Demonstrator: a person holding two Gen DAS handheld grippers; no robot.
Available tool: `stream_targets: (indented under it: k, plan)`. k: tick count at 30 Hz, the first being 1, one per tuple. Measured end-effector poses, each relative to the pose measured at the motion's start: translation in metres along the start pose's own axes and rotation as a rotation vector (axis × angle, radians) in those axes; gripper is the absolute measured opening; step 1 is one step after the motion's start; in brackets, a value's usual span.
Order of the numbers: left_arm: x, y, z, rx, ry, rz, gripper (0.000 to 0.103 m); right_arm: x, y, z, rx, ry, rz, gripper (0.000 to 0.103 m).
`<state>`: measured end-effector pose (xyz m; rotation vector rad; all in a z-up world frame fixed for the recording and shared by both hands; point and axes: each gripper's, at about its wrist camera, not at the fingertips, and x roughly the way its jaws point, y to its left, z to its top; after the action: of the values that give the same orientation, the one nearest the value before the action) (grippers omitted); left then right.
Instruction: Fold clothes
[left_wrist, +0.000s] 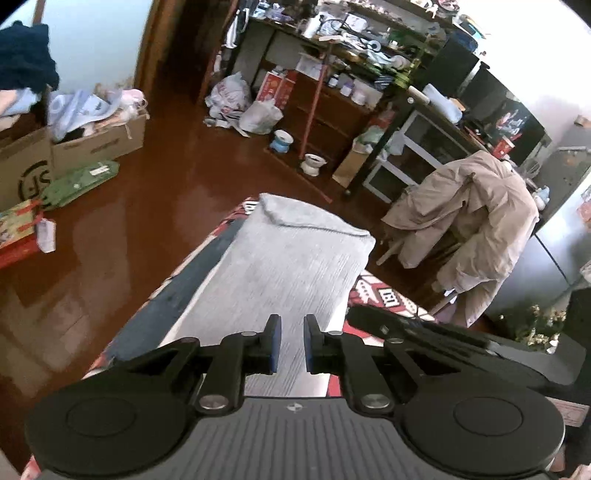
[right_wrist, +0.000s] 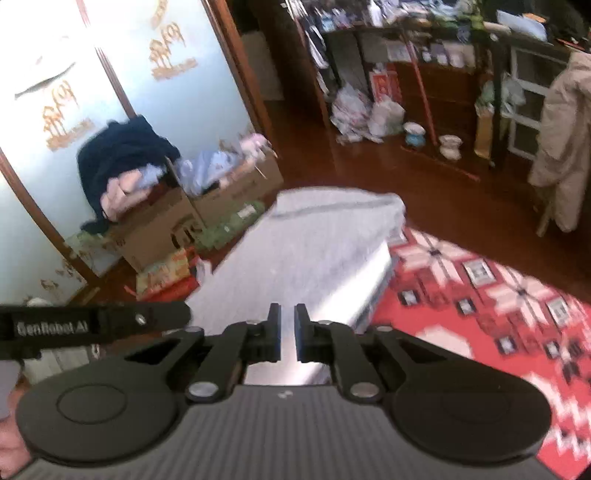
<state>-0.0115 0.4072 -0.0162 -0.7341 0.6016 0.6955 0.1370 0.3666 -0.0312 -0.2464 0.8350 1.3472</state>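
My left gripper (left_wrist: 292, 343) has its two fingers a little way apart, and nothing is between them. My right gripper (right_wrist: 287, 332) is the same, open just a crack and holding nothing. Both hang above the near end of the grey cloth (left_wrist: 291, 258), which lies folded flat in a long strip that runs away from the fingers, on the red patterned cover (right_wrist: 480, 280).

From the left gripper I can see a dark strip (left_wrist: 192, 284) along the left edge of the cloth, and the right gripper's black body (left_wrist: 424, 328) poking in just to the right of my fingers. I also see a chair with a tan coat (left_wrist: 469, 218) far off to the right.

From the right gripper I see much more of the red cover, spread out to the right of the cloth. The left gripper's arm (right_wrist: 92, 325) pokes in on the left and hides some floor. Past the far end of the cloth are cardboard boxes (right_wrist: 207, 206) full of clothes, with a dark blue pile (right_wrist: 125, 147) on top. This view is blurry
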Motion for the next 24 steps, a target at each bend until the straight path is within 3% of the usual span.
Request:
stream_targets:
  k: [5,12,15,21,24]
  plan:
    - [0.033,-0.001,0.013,0.042,0.011,-0.01,0.011,0.037,-0.01,0.02,-0.035,-0.029,-0.001,0.009]
    - [0.039,0.006,0.001,0.128,0.087,0.014,0.01,0.053,-0.018,0.002,-0.053,0.07,0.007,0.007]
    - [0.035,0.005,0.007,0.135,0.08,0.0,0.01,0.044,-0.022,0.001,-0.034,0.046,0.006,0.007]
    - [0.05,-0.012,0.032,0.169,0.046,-0.051,0.01,0.051,-0.036,0.038,-0.04,-0.028,-0.021,0.009]
    - [0.071,-0.015,0.036,0.14,0.105,-0.092,0.01,0.068,-0.045,0.048,-0.039,-0.021,-0.038,0.009]
